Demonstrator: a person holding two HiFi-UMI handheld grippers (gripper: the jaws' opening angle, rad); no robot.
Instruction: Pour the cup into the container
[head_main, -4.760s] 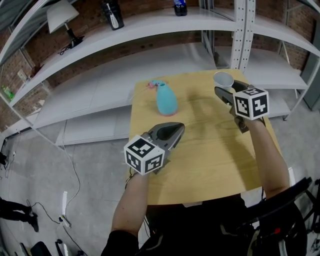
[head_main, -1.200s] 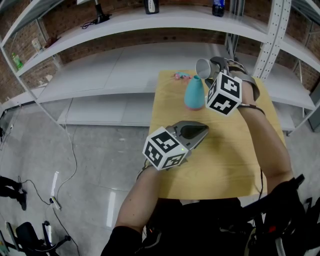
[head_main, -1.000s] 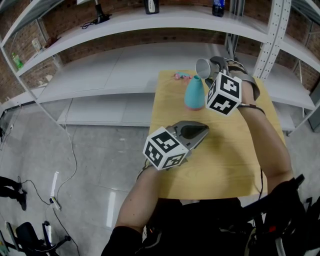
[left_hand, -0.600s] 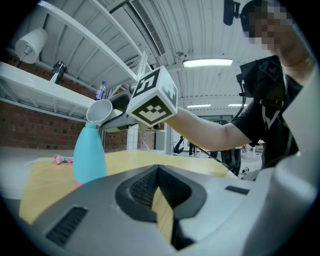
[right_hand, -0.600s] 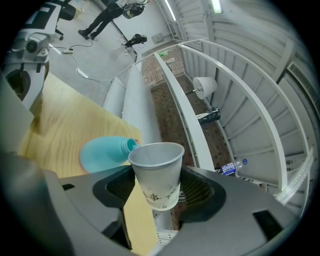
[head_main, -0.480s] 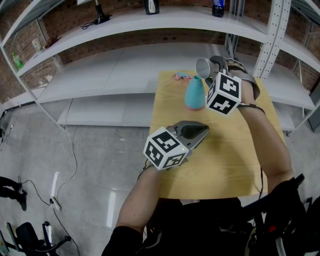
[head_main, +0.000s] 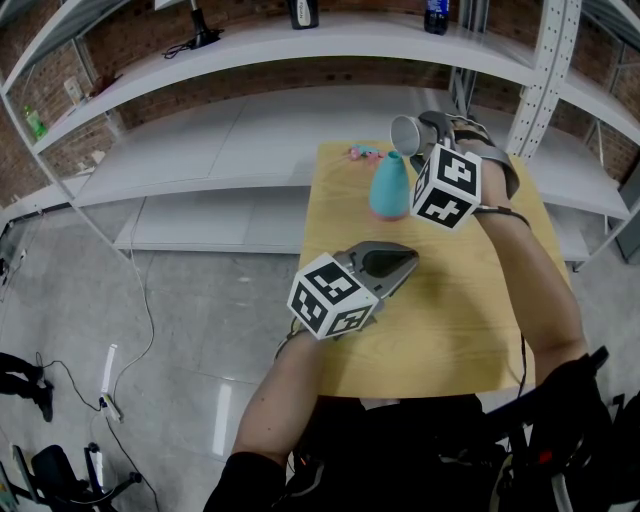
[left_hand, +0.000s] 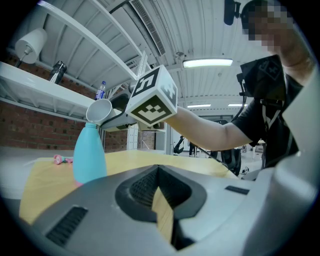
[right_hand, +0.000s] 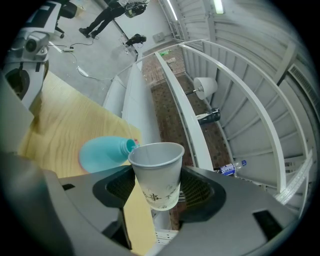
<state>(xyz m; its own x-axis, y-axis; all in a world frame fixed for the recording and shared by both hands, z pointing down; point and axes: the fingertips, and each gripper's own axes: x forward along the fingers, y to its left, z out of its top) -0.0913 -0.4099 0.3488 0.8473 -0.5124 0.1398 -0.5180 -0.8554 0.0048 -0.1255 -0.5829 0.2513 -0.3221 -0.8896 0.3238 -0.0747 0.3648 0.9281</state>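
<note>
Since the earliest frame the right claw (head_main: 424, 134) has carried the paper cup (head_main: 404, 133) across the tabletop (head_main: 455, 320) to the teal container (head_main: 388, 188). The cup is tipped well over, its mouth just above the container's opening. The container stands upright, with grey shelves (head_main: 230, 130) and a brick wall beyond it. The right claw stands wide, clamping the cup's sides. The left claw (head_main: 404, 263), on the person's side of the container, is closed and empty.

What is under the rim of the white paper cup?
The neck of the turquoise plastic bottle, standing on the wooden table. Its opening is hidden behind the white paper cup.
</note>
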